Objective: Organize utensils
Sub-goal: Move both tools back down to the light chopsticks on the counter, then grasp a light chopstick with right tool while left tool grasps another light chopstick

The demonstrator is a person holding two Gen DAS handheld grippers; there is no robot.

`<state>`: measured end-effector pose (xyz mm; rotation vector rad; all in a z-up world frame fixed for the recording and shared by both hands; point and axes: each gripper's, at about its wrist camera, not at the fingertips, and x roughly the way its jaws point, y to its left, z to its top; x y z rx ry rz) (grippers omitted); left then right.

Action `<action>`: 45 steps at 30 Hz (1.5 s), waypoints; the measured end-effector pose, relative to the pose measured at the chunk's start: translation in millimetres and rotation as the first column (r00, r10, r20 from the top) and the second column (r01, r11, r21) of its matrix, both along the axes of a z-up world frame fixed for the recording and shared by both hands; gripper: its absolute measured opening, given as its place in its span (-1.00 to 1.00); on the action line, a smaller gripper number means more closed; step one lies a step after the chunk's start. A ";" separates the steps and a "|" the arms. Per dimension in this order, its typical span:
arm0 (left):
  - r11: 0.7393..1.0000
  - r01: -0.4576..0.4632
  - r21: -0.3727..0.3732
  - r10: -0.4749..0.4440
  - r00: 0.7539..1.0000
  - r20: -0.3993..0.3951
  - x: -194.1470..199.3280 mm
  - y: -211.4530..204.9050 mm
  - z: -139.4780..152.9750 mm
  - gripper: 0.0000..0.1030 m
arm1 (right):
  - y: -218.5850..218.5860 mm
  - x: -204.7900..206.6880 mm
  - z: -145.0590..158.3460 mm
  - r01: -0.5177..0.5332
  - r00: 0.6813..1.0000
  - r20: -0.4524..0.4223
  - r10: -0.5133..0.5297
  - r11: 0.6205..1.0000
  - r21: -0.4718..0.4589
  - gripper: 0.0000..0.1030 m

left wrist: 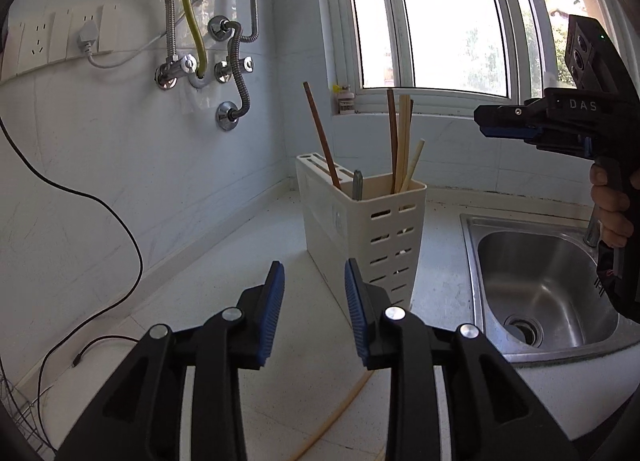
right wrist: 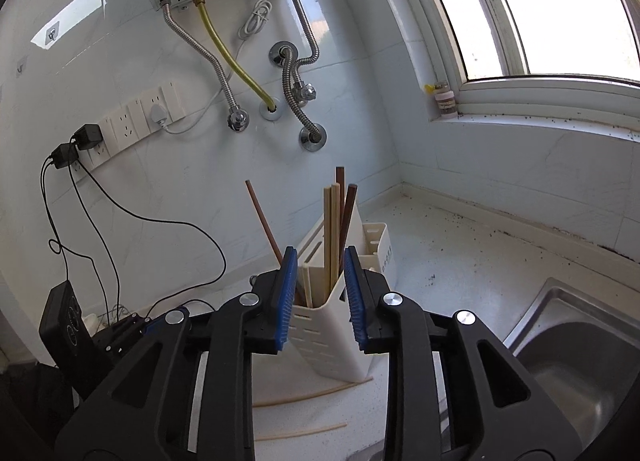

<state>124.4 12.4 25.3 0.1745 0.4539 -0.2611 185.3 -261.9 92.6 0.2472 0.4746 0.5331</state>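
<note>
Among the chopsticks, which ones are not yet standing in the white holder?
The two pale chopsticks lying flat on the countertop before the holder; all others, brown and pale, stand upright inside it.

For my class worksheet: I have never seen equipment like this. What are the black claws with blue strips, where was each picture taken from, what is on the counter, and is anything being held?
No robot here: a person holds a hand-operated two-finger gripper in each hand, each with a wide-angle camera looking along its fingers. One picture looks out over the left gripper; the right gripper and the hand holding it show at its edge. The other picture looks out over the right gripper.

On the white counter, beside a steel sink, stands a cream utensil holder with brown and pale chopsticks upright inside. Two more pale chopsticks lie loose on the counter in front of it.

Both grippers are open with nothing between the blue pads. Neither holds anything.
</note>
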 end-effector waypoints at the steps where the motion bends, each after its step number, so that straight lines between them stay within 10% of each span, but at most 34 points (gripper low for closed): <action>1: 1.000 0.004 0.016 -0.004 1.000 -0.012 -1.5 1.1 -2.8 -0.40 | 0.3 -3.1 -4.5 0.002 1.000 -0.013 -0.002 1.000 -0.006 -0.50; 10: 0.990 0.085 0.116 -0.066 0.985 -0.162 -0.4 6.2 -34.0 -0.36 | 9.8 -6.4 -57.9 0.013 0.976 -0.218 -0.025 0.998 -0.058 -0.38; 22: 0.950 0.262 0.172 -0.181 0.907 -0.380 -0.1 26.4 -76.5 -0.36 | 35.9 10.1 -156.6 0.083 0.824 -0.550 -0.133 0.990 -0.115 -0.44; 32: 0.913 0.391 0.118 -0.286 0.818 -0.500 -0.8 43.3 -95.8 -0.36 | 55.1 -6.1 -177.9 0.168 0.787 -0.570 -0.237 0.971 -0.171 -0.46; 45: 0.902 0.429 0.052 -0.337 0.774 -0.536 9.6 61.8 -104.6 -0.45 | 81.1 -0.1 -183.3 0.225 0.751 -0.578 -0.319 0.947 -0.230 -0.58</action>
